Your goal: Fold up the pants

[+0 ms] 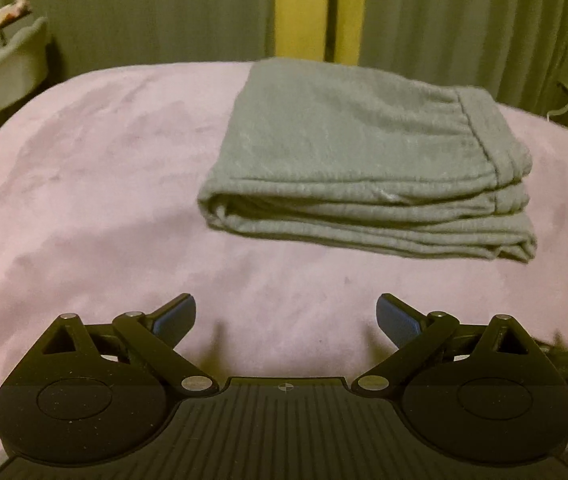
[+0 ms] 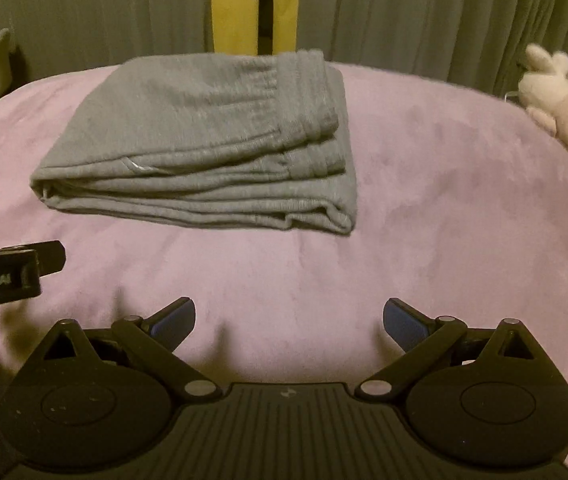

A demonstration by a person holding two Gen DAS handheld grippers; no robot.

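Grey pants (image 1: 360, 156) lie folded in a thick stack of several layers on a pink bed cover (image 1: 83, 200), with the waistband on the right side of the stack. My left gripper (image 1: 286, 314) is open and empty, held back from the stack's near edge. In the right wrist view the same pants (image 2: 203, 140) lie ahead and to the left. My right gripper (image 2: 289, 318) is open and empty, well short of the stack. Part of the left gripper's body (image 2: 7, 272) shows at the left edge of the right wrist view.
A white plush toy (image 2: 556, 88) lies at the right edge of the bed. Grey curtains (image 2: 424, 12) hang behind the bed, with a yellow strip (image 2: 235, 4) between them. A pale chair (image 1: 11, 68) stands off the bed's left side.
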